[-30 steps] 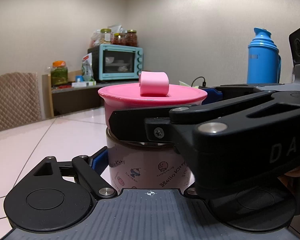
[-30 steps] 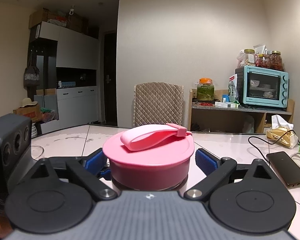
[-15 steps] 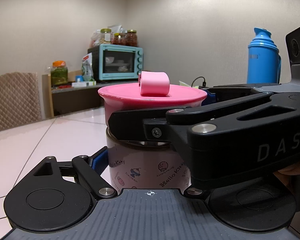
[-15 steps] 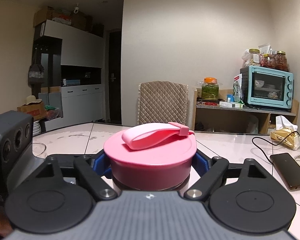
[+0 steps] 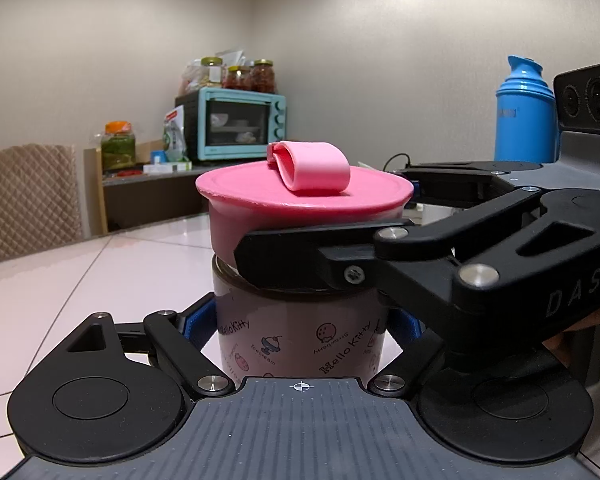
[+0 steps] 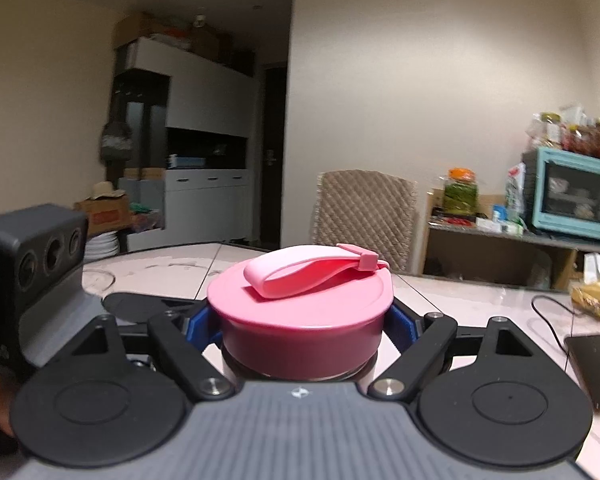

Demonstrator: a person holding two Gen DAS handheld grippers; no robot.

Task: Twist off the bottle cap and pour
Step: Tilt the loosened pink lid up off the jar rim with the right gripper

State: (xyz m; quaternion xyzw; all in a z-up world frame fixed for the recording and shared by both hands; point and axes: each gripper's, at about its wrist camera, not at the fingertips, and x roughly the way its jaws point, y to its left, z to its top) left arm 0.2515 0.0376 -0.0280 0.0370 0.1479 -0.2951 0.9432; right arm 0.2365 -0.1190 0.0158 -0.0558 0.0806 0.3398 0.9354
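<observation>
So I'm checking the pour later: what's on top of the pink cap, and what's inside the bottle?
On the pink cap lies a folded pink strap loop. The right tongs clamp the cap; the left tongs hold the bottle. Its contents are hidden by the cap.

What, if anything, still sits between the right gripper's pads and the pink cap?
Nothing visible. The right gripper has its blue pads against both sides of the pink cap; the left gripper clamps the bottle below.

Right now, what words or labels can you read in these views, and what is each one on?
"Hello Kitty": bottle, printed twice.
"Icecream": bottle, by a small drawing.
"Strawberry": bottle, upside down, small; my best reading.
"DAS": right gripper, cut off at the edge.
Label on the blue flask: too small.
Packets beside the oven: blurred.
</observation>
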